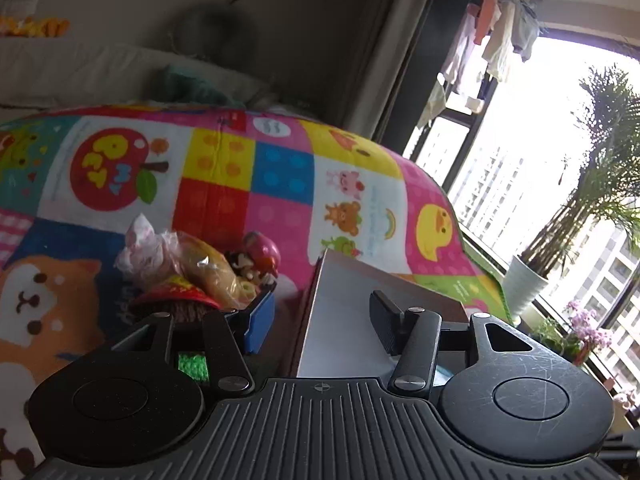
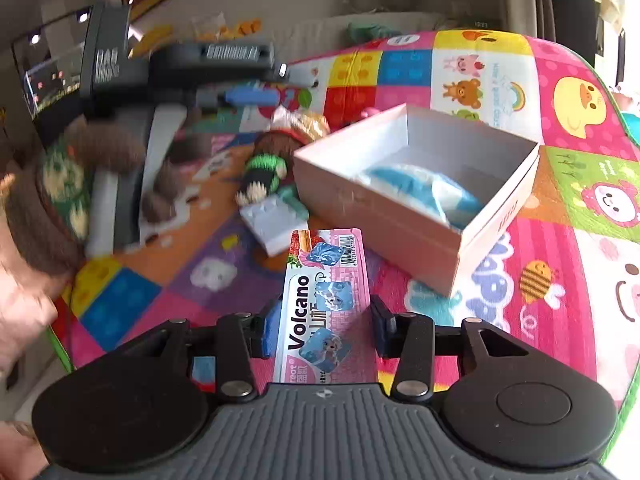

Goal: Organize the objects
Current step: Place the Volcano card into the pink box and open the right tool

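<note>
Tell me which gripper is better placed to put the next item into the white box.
Right, probably. The right gripper has the pink Volcano packet between its fingers, the open white box just ahead. The left gripper is open with nothing between its fingers.

White cardboard box point(image 2: 416, 208) sits open-topped on the colourful play mat, turned cornerwise, with a blue-and-white soft item point(image 2: 420, 190) lying inside. Pink "Volcano" snack packet point(image 2: 324, 304) lies flat lengthwise just in front of the box's near wall, its near end between the right gripper's fingers. Left of the box a heap: knitted brown-and-green doll point(image 2: 266, 164), pale grey building block point(image 2: 274, 220) against it, crinkly clear bag of yellowish snacks point(image 1: 200, 264), red-helmeted figurine point(image 1: 260, 258).
</note>
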Available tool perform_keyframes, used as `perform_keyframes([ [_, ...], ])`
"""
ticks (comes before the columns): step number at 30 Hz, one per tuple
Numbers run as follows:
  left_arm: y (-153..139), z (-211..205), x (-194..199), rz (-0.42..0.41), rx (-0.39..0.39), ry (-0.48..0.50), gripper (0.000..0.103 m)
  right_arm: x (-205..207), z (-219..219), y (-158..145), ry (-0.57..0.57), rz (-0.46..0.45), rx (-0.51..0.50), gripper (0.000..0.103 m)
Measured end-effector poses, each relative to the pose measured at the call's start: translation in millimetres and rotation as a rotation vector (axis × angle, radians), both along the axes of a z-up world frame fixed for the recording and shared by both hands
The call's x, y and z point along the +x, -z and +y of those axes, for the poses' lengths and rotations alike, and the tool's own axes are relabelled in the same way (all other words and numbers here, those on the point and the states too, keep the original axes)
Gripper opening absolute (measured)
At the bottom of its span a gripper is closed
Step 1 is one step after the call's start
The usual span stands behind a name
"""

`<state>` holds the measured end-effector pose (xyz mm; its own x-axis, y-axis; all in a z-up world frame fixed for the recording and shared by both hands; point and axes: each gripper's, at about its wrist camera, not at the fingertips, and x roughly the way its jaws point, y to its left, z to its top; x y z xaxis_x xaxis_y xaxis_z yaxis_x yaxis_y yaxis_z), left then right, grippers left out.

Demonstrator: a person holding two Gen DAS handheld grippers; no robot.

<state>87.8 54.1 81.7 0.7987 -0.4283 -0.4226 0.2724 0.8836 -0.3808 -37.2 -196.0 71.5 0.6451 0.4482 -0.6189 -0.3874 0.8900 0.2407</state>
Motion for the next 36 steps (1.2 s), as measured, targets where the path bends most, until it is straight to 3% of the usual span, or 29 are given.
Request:
perform_keyframes([
  [4,30,8,14,0.088,-0.103,0.097,0.057,47,-10,-31,0.147,-0.017,0.107,0.043],
  [6,40,11,18,0.120,-0.160,0.116,0.057,81,-17,-36,0.240,-0.013,0.208,0.045],
  [8,47,15,21,0.151,-0.197,0.121,0.057,108,-23,-36,0.274,0.000,0.288,0.057],
  [9,49,15,23,0.161,-0.202,0.123,0.057,116,-25,-36,0.298,0.003,0.301,0.058],
  [12,54,16,26,0.173,-0.199,0.138,0.057,115,-21,-37,0.293,-0.047,0.265,0.058],
  [16,53,10,23,0.172,-0.189,0.157,0.059,93,-13,-30,0.282,-0.140,0.103,0.068],
  [20,55,-3,11,0.201,-0.212,0.247,0.060,82,-12,-19,0.260,-0.152,-0.011,0.069],
  [24,53,-12,-12,0.195,-0.211,0.304,0.056,84,-6,-11,0.237,-0.114,-0.029,0.069],
  [26,45,-7,-30,0.135,-0.163,0.259,0.055,85,0,-9,0.232,-0.093,-0.028,0.069],
  [29,32,5,-58,0.037,0.027,0.053,0.056,82,9,-5,0.215,-0.084,-0.034,0.071],
  [31,33,13,-69,0.039,0.162,-0.091,0.056,72,18,-1,0.201,-0.113,-0.066,0.076],
  [32,36,20,-71,0.082,0.185,-0.129,0.056,64,24,1,0.186,-0.143,-0.095,0.078],
  [36,54,43,-72,0.264,0.031,-0.156,0.055,29,45,16,0.120,-0.219,-0.183,0.081],
])
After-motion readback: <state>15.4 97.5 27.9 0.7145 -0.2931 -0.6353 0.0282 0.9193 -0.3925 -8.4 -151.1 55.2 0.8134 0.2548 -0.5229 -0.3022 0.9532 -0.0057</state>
